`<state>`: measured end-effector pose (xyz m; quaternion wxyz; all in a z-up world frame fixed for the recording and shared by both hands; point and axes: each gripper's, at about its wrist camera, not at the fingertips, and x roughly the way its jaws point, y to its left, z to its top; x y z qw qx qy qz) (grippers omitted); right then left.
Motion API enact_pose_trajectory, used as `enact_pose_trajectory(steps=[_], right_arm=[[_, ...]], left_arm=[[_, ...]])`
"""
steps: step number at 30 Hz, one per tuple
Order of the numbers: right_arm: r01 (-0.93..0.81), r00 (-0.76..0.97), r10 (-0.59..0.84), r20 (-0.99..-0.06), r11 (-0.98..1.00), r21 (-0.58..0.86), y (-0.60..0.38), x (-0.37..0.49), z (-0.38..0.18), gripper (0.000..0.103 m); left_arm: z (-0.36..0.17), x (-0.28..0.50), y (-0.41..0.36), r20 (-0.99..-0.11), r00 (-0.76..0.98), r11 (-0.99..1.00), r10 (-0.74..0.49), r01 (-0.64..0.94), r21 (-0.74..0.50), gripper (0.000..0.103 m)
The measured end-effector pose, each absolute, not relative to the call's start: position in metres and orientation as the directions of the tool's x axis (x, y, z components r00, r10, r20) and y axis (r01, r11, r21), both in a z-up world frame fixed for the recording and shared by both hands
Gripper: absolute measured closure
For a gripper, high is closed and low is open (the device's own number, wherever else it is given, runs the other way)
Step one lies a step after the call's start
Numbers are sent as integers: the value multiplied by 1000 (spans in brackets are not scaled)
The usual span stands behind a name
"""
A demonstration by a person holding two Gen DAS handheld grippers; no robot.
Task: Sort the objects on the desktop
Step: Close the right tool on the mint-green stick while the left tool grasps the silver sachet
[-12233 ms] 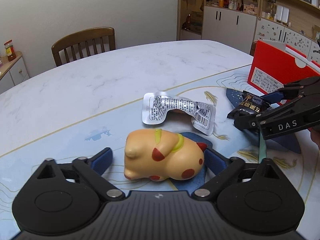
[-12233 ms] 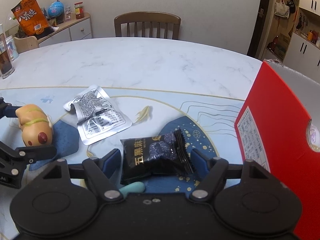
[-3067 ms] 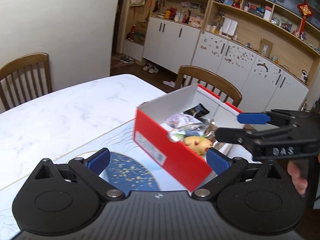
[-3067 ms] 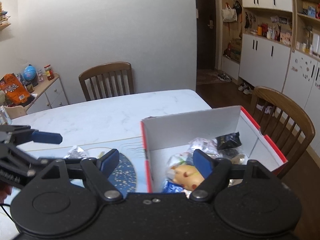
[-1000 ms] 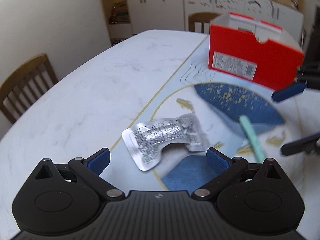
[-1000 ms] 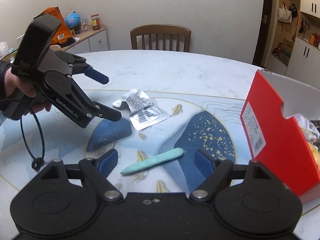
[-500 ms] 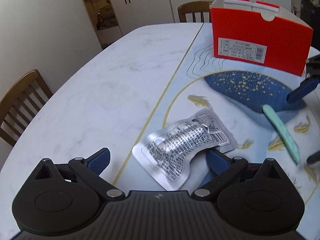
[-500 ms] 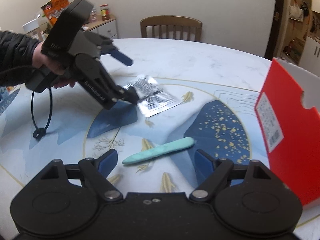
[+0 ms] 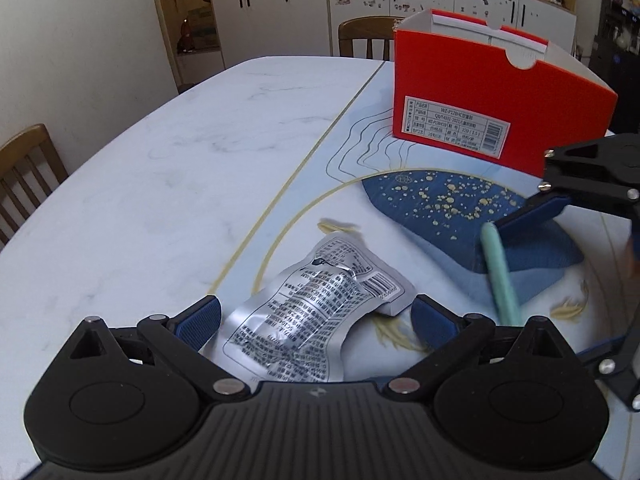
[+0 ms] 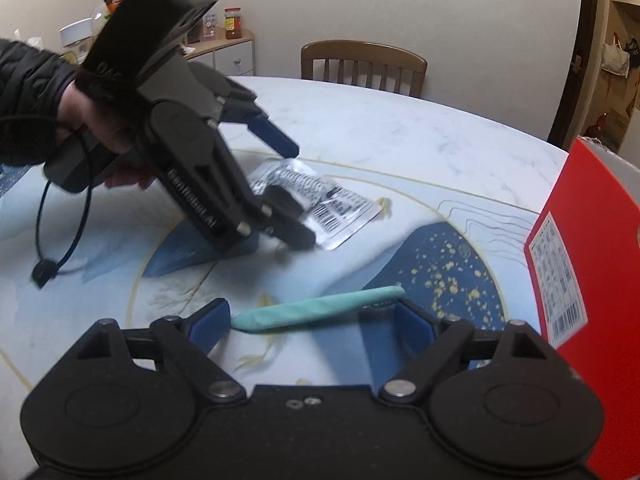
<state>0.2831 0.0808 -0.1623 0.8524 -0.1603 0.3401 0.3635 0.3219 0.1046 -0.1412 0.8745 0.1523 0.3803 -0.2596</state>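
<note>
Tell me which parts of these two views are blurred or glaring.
Left wrist view: sharp, glare on the silver packet; the green stick is slightly smeared. Right wrist view: the left gripper is motion-blurred, the red box soft at the edge.

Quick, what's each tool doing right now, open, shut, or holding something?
Left tool: open, straddling the silver foil packet, pads not pressing it.
Right tool: open and opening wider, the mint-green stick between its pads, not gripped.
</note>
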Motion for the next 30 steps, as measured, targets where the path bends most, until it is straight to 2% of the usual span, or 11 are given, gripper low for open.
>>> enact_pose_trajectory(steps=[12,20,30], right_arm=[[-710,469,536,-701,701,61,64,308,-162,12],[-731,470,555,-687,681,49,68,315,-165,7],[-711,502,524,-688,703,17,65,314,-166,7]], left_arm=[[-142,328,108,-738,572,843,-359,538,8,2],[-144,328,109,-739,567,842,-365,539,-2,2],[-143,327,109,-737,570,844,-363,537,-1,4]])
